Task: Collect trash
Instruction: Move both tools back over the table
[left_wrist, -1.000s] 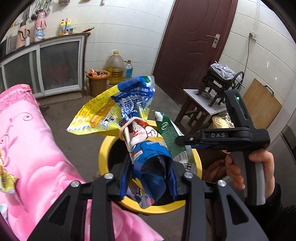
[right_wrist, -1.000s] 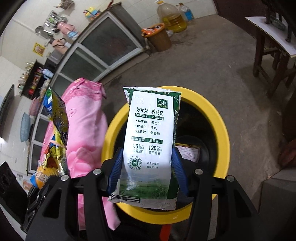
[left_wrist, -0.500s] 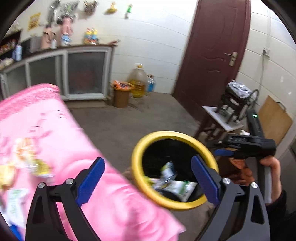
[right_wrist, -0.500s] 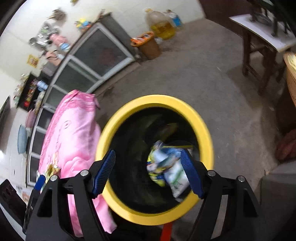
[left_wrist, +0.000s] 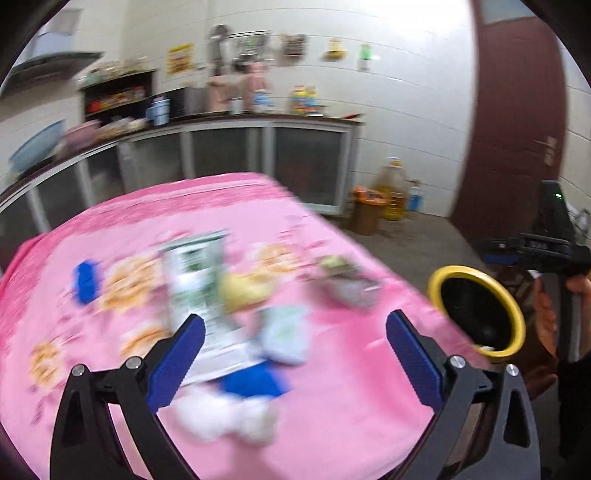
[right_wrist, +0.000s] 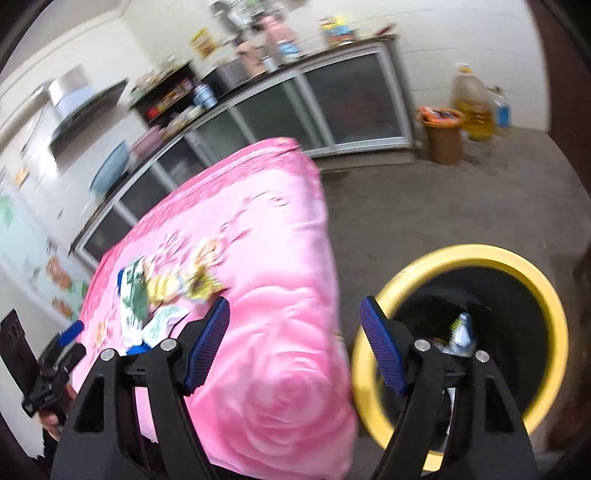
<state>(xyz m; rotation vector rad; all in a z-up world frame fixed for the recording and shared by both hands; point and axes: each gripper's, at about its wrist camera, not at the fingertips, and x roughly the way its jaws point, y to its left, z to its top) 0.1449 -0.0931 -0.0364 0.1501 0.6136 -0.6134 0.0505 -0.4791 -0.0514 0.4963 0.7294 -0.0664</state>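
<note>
Left wrist view shows the left gripper (left_wrist: 295, 354) wide and empty, directly over the remaining trash: a carton (left_wrist: 197, 291) lies just ahead of its left finger, long axis running near to far, with blurred wrappers (left_wrist: 284, 332) between the fingers on the pink cloth (left_wrist: 332, 387). The right gripper (right_wrist: 295, 347), also wide and empty, straddles the cloth edge and the bin (right_wrist: 550, 325) at right, with the trash well to its far left. Judgement: the left hand is nearer and should take the next pick.
</note>
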